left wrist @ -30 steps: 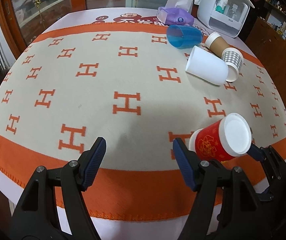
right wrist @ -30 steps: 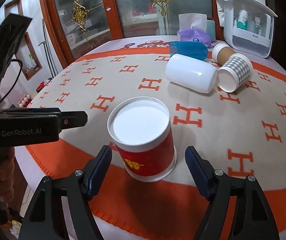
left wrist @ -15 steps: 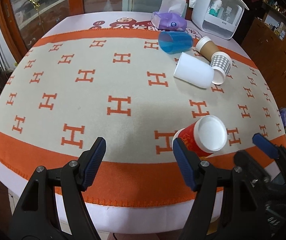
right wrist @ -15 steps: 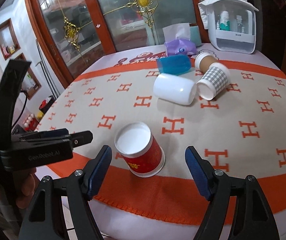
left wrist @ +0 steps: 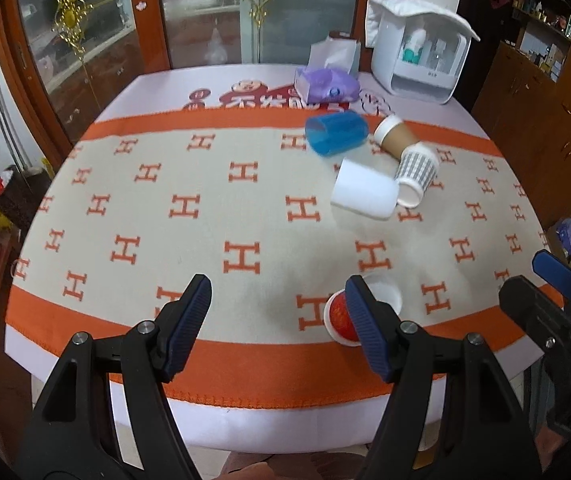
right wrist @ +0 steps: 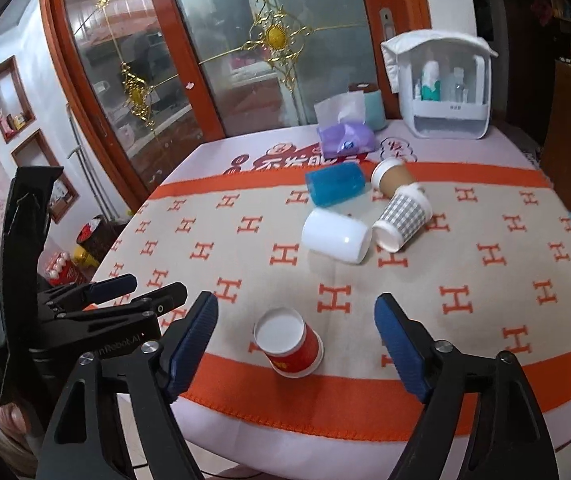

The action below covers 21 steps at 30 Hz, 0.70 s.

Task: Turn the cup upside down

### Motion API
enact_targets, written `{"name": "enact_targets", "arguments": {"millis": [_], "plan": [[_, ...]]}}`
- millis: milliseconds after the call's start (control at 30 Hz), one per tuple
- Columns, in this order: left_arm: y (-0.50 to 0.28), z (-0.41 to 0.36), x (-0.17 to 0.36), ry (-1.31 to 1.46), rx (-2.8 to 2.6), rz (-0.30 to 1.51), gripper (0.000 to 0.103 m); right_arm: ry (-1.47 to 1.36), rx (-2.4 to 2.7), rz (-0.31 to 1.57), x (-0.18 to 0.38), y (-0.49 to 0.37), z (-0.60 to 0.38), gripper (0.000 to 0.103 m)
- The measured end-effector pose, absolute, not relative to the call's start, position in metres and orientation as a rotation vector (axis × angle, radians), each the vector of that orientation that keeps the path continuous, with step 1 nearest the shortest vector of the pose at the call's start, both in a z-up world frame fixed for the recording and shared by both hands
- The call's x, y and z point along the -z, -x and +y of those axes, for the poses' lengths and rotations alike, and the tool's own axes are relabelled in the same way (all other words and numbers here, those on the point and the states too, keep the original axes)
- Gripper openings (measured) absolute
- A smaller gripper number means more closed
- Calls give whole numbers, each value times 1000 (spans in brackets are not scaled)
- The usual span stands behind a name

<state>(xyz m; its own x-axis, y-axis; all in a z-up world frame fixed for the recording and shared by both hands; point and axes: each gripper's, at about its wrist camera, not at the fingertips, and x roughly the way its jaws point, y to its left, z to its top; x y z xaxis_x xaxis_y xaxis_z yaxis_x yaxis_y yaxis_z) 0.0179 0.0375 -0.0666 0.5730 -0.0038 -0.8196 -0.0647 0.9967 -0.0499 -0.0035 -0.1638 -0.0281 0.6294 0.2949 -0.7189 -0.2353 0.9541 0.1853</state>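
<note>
A red paper cup (right wrist: 290, 345) stands upside down, white base up, on the orange border of the tablecloth near the table's front edge. In the left wrist view the red cup (left wrist: 339, 314) is partly hidden behind my left gripper's right finger. My left gripper (left wrist: 279, 330) is open and empty, held off the table's front edge. My right gripper (right wrist: 297, 342) is open and empty, pulled back above and in front of the cup, not touching it. The left gripper also shows in the right wrist view (right wrist: 125, 292), at the left.
Several cups lie on their sides at the far right: a white one (right wrist: 335, 236), a grey checked one (right wrist: 403, 222), a brown one (right wrist: 391, 174) and a blue one (right wrist: 335, 184). A purple tissue pack (right wrist: 347, 140) and a white organiser box (right wrist: 445, 88) stand at the back.
Both grippers have drawn back and up from the table. The red cup, close between the right fingers before, now stands free and looks small and farther away.
</note>
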Motion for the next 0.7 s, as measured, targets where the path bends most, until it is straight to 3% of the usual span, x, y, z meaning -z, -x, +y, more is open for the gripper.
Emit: {"name": "enact_targets", "arguments": {"millis": [300, 700], "plan": [[-14, 24, 30, 49, -34, 921, 67, -111, -296, 826, -24, 10, -159, 85], [-11, 17, 16, 38, -32, 904, 67, -126, -257, 849, -25, 6, -167, 86]]}}
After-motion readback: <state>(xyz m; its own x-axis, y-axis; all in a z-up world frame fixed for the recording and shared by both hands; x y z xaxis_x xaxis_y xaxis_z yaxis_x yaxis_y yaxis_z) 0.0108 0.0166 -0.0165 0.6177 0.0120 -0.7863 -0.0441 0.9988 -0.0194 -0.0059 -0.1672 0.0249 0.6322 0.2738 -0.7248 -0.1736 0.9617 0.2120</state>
